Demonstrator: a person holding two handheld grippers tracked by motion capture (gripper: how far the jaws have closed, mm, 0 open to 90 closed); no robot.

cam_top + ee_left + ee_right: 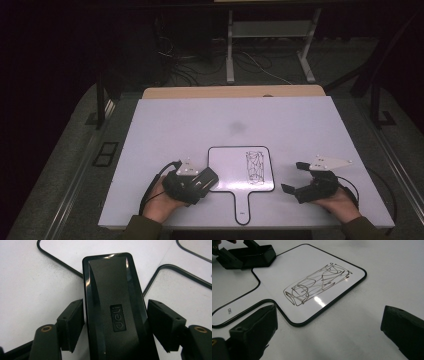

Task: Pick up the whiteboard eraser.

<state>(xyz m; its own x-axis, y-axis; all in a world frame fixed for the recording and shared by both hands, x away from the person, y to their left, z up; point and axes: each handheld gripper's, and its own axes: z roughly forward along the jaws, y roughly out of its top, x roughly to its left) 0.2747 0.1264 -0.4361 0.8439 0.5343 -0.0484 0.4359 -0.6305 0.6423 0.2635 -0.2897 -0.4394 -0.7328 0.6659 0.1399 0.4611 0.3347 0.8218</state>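
- The left gripper (200,182) has its two black jaws on either side of a black eraser (115,310). In the left gripper view the left pad sits right against the eraser's side, while a thin gap shows at the right pad, so a full clamp cannot be confirmed.
- The eraser is a glossy black block with an embossed logo on its top. It lies at the lower left corner of the paddle whiteboard (227,167), partly over its black rim.
- The left hand (162,202) wraps the gripper body from below, with a cable looping off to its left.
- The right gripper (295,177) stands with its jaws spread wide and nothing between them. It rests on the table (165,125), to the right of the whiteboard and apart from it.
- The right hand (340,202) holds it near the table's front edge.
- The whiteboard lies flat near the front middle of the white table, its handle pointing toward the person.
- A dark scribble (317,283) covers the right part of the board.
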